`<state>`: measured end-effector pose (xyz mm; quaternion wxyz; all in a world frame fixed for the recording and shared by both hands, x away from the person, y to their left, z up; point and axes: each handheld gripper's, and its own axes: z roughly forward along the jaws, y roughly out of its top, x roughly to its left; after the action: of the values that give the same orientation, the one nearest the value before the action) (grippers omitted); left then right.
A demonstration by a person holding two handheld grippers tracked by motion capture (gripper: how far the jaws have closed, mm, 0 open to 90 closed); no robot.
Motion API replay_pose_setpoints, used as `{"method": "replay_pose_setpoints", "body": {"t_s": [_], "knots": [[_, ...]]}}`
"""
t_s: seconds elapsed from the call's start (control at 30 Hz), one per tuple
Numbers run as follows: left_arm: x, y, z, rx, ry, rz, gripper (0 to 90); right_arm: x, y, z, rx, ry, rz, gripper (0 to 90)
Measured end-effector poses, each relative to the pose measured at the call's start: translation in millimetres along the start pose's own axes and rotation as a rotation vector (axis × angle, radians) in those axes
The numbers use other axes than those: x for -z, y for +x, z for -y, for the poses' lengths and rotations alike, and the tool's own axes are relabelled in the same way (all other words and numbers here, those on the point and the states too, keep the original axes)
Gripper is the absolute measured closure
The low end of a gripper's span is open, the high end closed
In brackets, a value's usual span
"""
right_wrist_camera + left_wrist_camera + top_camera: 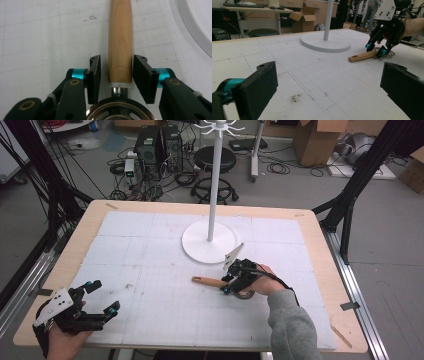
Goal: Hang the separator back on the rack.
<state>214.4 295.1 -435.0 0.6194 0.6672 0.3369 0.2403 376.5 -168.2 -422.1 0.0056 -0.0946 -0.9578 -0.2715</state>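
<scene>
1. One table point(320, 285), topped with a white gridded sheet.
2. One white stand point(210, 242), round base, tall pole, toward the far edge, near the middle.
3. Two grippers. The left gripper point(102, 297) is by the near left corner, jaws wide open, holding nothing.
4. The right gripper point(226, 282) sits right of centre, jaws either side of the handle with small gaps, not clamped.
5. One wooden-handled kitchen tool point(210, 281) lies flat just in front of the stand's base.
</scene>
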Motion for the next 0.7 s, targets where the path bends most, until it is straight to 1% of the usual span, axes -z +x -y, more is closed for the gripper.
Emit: {"method": "replay_pose_setpoints", "body": {"t_s": [0.03,0.2,0.23,0.33,0.37,0.4,0.5,0.7], "knots": [[0.0,0.0,0.0,0.000,0.000,0.000,1.7,-0.4,-0.7,-0.2,0.011,0.001,0.002,59.4],[0.0,0.0,0.1,-0.001,0.002,0.001,1.7,-0.2,-0.4,-0.7,0.005,0.007,0.008,62.3],[-0.1,0.1,0.1,-0.001,0.002,0.001,1.7,0.1,0.1,-1.2,-0.001,0.016,0.011,63.1],[-0.3,0.2,0.3,0.000,0.002,0.001,1.7,-0.3,0.8,-2.8,0.016,0.029,0.027,65.6],[-0.3,0.2,0.3,0.001,0.002,0.002,1.7,-0.4,0.9,-3.3,0.022,0.031,0.033,65.7],[-0.3,0.2,0.3,0.001,0.002,0.002,1.7,-0.7,1.4,-3.7,0.017,0.034,0.028,65.9],[-0.4,0.2,0.4,0.001,0.002,0.002,1.7,-0.7,2.4,-5.2,0.030,0.048,0.035,66.2],[-0.5,0.5,0.7,0.002,0.005,0.000,1.7,-1.3,3.0,-5.4,0.029,0.043,0.044,66.5]]}}
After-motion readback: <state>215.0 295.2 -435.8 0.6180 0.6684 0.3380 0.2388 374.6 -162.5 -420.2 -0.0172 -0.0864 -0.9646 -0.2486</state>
